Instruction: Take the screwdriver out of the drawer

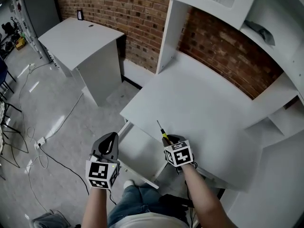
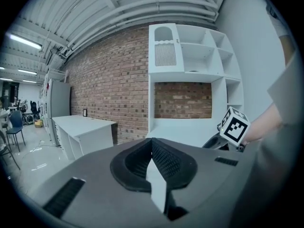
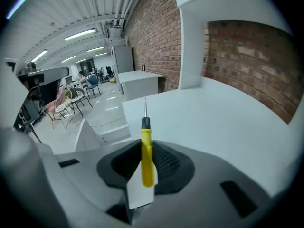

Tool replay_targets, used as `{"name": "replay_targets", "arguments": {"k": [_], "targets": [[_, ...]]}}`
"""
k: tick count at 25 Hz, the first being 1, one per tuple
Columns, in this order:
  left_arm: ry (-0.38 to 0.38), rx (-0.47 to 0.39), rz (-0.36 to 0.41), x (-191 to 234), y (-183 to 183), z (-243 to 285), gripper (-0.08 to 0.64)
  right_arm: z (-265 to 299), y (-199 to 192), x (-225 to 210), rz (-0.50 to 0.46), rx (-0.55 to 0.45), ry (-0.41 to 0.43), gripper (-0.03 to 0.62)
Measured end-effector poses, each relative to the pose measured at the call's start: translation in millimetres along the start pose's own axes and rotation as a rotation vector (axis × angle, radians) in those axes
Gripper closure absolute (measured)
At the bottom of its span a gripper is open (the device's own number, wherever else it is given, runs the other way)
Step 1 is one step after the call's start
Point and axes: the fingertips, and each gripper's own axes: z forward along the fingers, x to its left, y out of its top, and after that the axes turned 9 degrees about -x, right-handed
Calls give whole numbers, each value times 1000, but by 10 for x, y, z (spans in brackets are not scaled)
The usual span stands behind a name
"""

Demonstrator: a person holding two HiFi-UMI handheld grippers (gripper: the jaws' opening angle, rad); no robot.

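Note:
The screwdriver (image 3: 147,152) has a yellow handle, a black collar and a thin metal shaft. My right gripper (image 3: 145,172) is shut on its handle, and the shaft sticks out ahead of the jaws. In the head view the screwdriver (image 1: 162,130) points up and away over the front edge of the white desk (image 1: 199,103), with my right gripper (image 1: 172,141) just behind it. The open white drawer (image 1: 140,151) lies below, between my two hands. My left gripper (image 1: 107,146) hangs left of the drawer; its pads (image 2: 164,158) meet with nothing between them.
A white shelving unit (image 1: 266,27) stands on the desk at the right, against the brick wall (image 1: 137,18). A second white desk (image 1: 83,42) stands at the far left. Cables (image 1: 42,146) trail over the grey floor. My legs (image 1: 137,203) show below the drawer.

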Motion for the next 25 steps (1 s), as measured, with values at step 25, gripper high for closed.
{"name": "replay_targets", "arguments": {"k": [25], "targets": [[-2, -5, 16, 106, 86, 141, 546, 118, -6, -674, 1, 40, -196, 445]]}}
